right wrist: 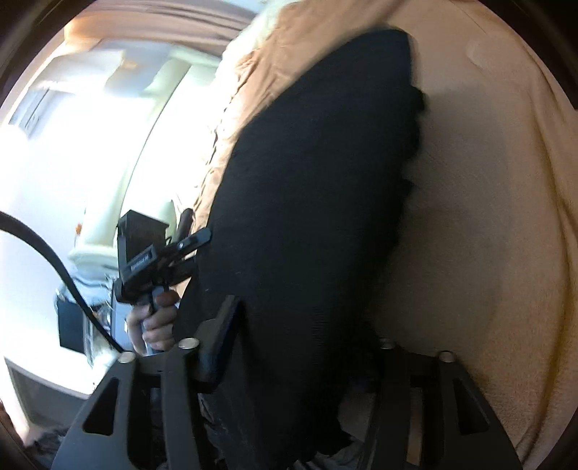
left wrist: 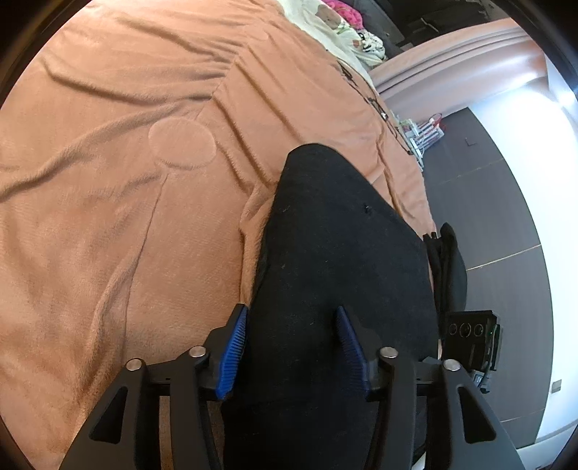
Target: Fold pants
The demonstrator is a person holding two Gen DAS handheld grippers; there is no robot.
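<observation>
Black pants (left wrist: pixel 336 246) lie on an orange-brown blanket (left wrist: pixel 119 188) near the bed's edge. In the left wrist view my left gripper (left wrist: pixel 290 327) is open, its blue fingers (left wrist: pixel 234 347) spread over the pants' near end. In the right wrist view the pants (right wrist: pixel 310 202) fill the middle, blurred. My right gripper (right wrist: pixel 300 325) sits at their near end; its left finger (right wrist: pixel 220 325) shows, while the black cloth hides the right one. The left gripper (right wrist: pixel 162 264) and the hand holding it show at the left of that view, against the pants' edge.
The bed's edge runs along the right of the left wrist view, with dark floor (left wrist: pixel 505 202) beyond. Pale and pink bedding (left wrist: pixel 343 25) lies at the far end. The right gripper's body (left wrist: pixel 469 343) shows beside the pants. A black cable (right wrist: pixel 54 267) hangs at left.
</observation>
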